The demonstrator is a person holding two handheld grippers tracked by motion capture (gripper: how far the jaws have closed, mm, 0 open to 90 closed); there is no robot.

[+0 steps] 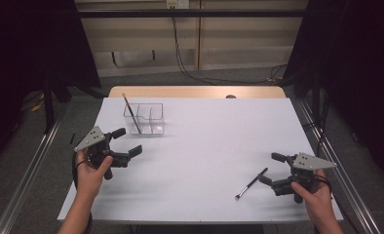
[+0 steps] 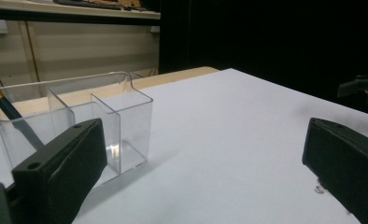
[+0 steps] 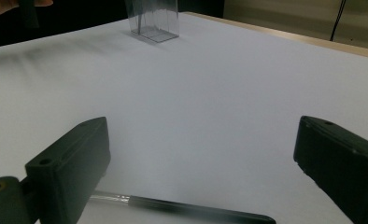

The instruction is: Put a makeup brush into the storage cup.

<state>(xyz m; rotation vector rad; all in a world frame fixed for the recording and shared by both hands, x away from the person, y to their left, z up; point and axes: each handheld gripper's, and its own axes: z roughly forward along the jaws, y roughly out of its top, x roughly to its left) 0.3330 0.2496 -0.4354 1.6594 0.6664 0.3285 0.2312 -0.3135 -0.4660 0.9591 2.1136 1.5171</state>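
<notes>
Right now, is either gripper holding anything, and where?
Nothing held. Both the left gripper and the right gripper are open; the brush lies loose on the table.

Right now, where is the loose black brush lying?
In the high view, the black brush lies flat on the white table, near its front right, just left of the open right gripper.

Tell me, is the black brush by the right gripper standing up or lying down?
Lying down. The black brush lies flat on the table, just ahead of the open right gripper.

Brush (image 1: 131,114) in organizer (image 1: 155,118) at table's (image 1: 204,146) far left; second brush (image 1: 251,184) near right.
</notes>
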